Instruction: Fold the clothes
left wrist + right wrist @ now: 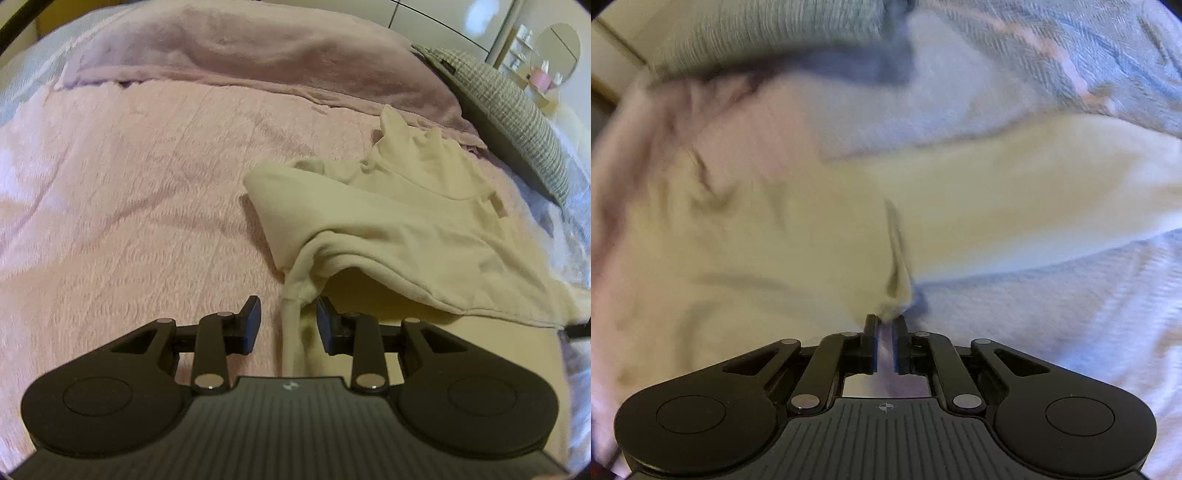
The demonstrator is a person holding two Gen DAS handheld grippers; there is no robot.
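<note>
A cream garment point(388, 221) lies crumpled on the right part of a pink bedspread point(129, 203). Its near hem is raised like a tent, and a bunched strand of it point(291, 325) hangs down between the fingers of my left gripper point(288, 306). That gripper is open, with the left pad well clear of the cloth. In the blurred right wrist view the same garment point(812, 240) spreads across the middle. My right gripper point(885, 319) points steeply down with its jaws a narrow slit apart. A peaked corner of the cloth point(895, 295) sits at its tips, and the slit itself shows only bedspread.
A lilac blanket point(258, 55) is folded back across the far side of the bed. A grey checked pillow point(517, 110) lies at the right, beyond the garment. A dressing table with a round mirror point(554, 48) stands past the bed.
</note>
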